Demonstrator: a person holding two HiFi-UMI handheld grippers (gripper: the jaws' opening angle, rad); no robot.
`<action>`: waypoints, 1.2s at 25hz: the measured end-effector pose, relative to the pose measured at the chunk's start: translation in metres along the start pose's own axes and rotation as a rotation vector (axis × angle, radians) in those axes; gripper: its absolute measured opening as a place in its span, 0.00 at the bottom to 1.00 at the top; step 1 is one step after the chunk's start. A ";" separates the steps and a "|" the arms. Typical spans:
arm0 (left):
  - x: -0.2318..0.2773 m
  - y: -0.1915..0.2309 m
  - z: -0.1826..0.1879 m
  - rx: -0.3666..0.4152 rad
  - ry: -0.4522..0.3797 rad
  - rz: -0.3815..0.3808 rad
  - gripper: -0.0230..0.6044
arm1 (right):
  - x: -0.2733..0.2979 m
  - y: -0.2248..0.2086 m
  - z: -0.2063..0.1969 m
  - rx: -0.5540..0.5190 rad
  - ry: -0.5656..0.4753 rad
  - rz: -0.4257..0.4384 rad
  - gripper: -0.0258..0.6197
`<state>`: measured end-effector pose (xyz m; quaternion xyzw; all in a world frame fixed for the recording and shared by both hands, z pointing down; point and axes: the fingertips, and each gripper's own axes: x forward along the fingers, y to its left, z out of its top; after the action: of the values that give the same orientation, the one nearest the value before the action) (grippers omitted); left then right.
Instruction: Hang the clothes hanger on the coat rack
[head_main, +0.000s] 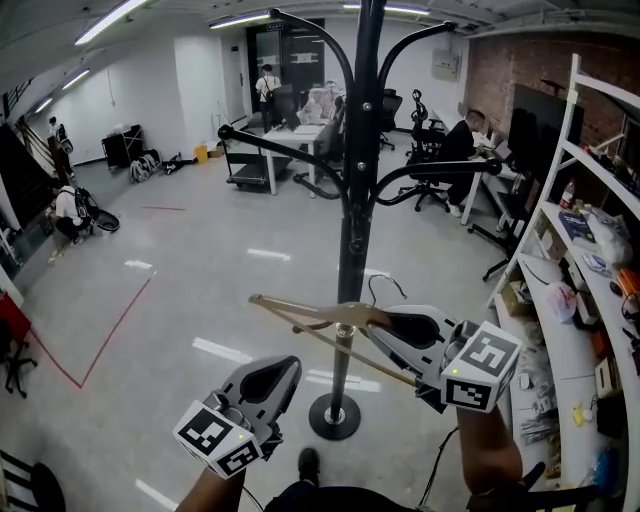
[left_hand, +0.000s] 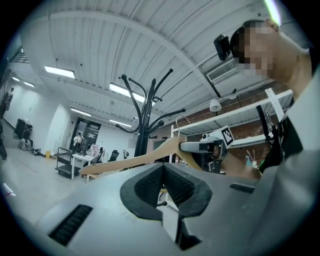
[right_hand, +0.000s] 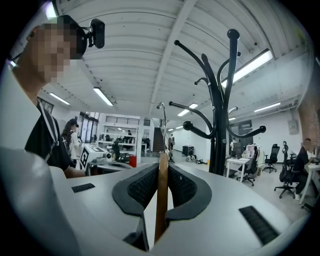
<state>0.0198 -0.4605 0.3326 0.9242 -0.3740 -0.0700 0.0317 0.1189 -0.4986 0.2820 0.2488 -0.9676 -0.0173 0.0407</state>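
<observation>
The black coat rack (head_main: 352, 240) stands straight ahead, with curved arms branching off its pole. My right gripper (head_main: 385, 322) is shut on a wooden clothes hanger (head_main: 300, 312) near its neck and holds it level in front of the pole, below the arms. The hanger's metal hook (head_main: 386, 286) rises just right of the pole and is apart from the arms. In the right gripper view the hanger (right_hand: 161, 195) is clamped edge-on between the pads, with the rack (right_hand: 218, 125) to the right. My left gripper (head_main: 283, 368) hangs lower left, shut and holding nothing. It looks toward the hanger (left_hand: 145, 157) and rack (left_hand: 145, 127).
The rack's round base (head_main: 335, 416) rests on the grey floor by my foot. White shelving (head_main: 572, 300) with clutter lines the right side. Desks, office chairs and seated people fill the back. A red tape line (head_main: 110, 335) marks the floor at left.
</observation>
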 end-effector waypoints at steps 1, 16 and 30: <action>0.005 0.004 0.003 0.001 -0.010 -0.011 0.04 | 0.006 -0.005 0.002 0.003 -0.001 0.008 0.13; 0.061 0.057 -0.005 -0.016 0.010 -0.080 0.04 | 0.064 -0.055 -0.015 0.077 0.057 0.168 0.13; 0.091 0.066 -0.022 -0.021 0.082 -0.134 0.04 | 0.077 -0.090 -0.036 0.107 0.051 0.292 0.13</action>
<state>0.0423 -0.5715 0.3521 0.9489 -0.3088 -0.0380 0.0522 0.0979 -0.6147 0.3185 0.1074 -0.9917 0.0467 0.0538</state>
